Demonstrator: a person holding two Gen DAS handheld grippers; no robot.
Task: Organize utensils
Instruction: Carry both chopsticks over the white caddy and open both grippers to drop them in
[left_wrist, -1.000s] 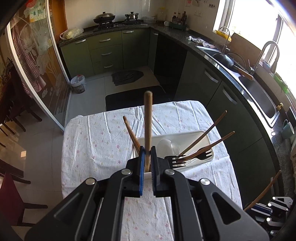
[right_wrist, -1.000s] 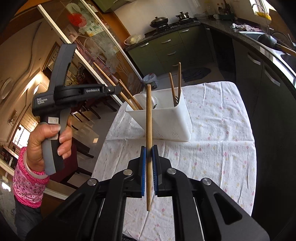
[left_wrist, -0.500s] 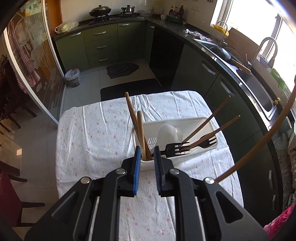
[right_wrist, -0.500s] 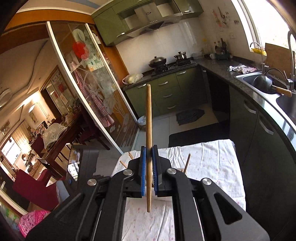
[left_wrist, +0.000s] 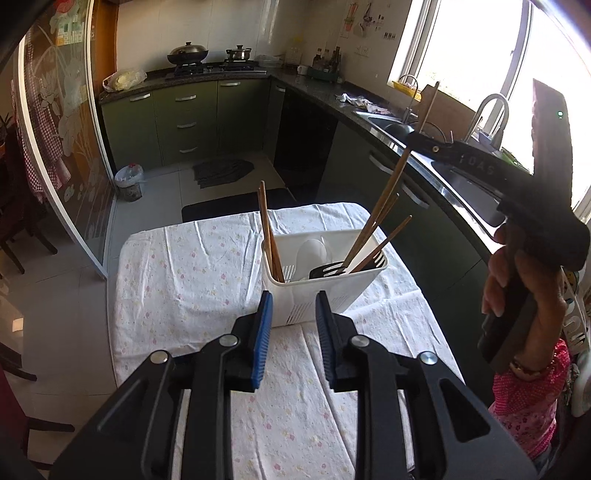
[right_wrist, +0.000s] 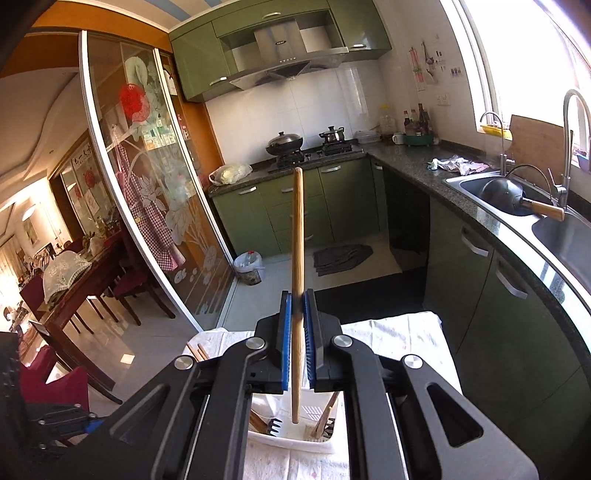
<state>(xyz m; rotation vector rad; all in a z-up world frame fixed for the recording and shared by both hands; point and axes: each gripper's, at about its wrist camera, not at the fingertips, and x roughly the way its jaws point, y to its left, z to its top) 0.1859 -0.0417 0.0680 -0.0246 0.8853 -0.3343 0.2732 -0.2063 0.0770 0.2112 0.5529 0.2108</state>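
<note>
the left gripper (left_wrist: 292, 325) has just been opening its jaws and nothing lies between them; it stands clear at 6 o'clock of the white caddy (left_wrist: 332, 291), probably to leave room for the other hand. the right gripper (right_wrist: 297, 332) is clamped on a wooden stick (right_wrist: 297, 236), held upright with its lower end hanging over the caddy's open top, seemingly so it can drop straight in. two chopsticks (left_wrist: 267, 236) lean in the caddy's 9 o'clock corner; more wooden handles (left_wrist: 376, 229) and a black slotted turner (left_wrist: 327, 271) crowd 3 o'clock. the free gap looks to be mid-caddy. the floral tablecloth (left_wrist: 177, 280) offers open room toward 9 o'clock.
</note>
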